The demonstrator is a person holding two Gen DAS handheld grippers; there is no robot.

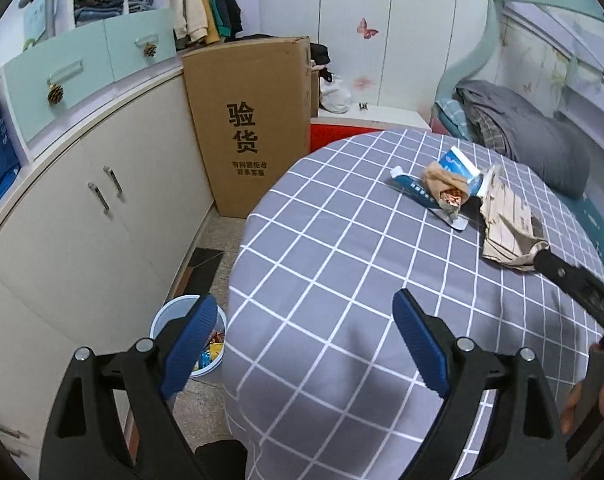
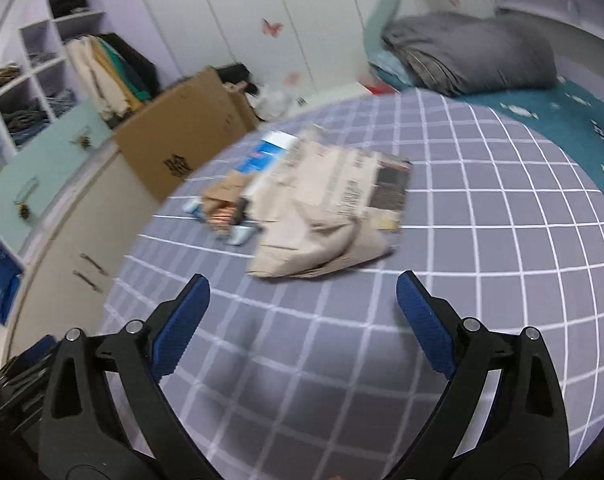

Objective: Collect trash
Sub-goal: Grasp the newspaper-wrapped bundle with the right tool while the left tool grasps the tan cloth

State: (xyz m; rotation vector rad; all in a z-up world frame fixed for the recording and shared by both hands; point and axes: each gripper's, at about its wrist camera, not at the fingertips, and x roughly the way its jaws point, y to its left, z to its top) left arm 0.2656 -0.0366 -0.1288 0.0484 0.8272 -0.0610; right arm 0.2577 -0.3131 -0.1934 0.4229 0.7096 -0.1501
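Right now my right gripper [image 2: 303,300] has its blue fingers [image 2: 423,312] spread wide with nothing between them, hovering over the grey checked bed cover [image 2: 481,240]. Straight ahead of them, just past the tips, lies the crumpled newspaper [image 2: 325,216]; its near, bunched end points at the gap between the fingers and its flatter printed end runs away to the far right. In the left wrist view the right gripper's black finger already reaches the paper's near edge, though I cannot tell whether it touches.

My left gripper [image 1: 303,320] is likewise released and empty, held back at the near edge of the bed. From there the paper sits far and to the right, well apart, so I judge the right side much the nearer for this pick.

Left of the newspaper, touching it, is the rest of the trash: a blue-and-white carton [image 1: 459,168] and a brown snack wrapper [image 1: 445,190]. The bin [image 1: 160,322] stands on the floor, near left, below the left fingers.
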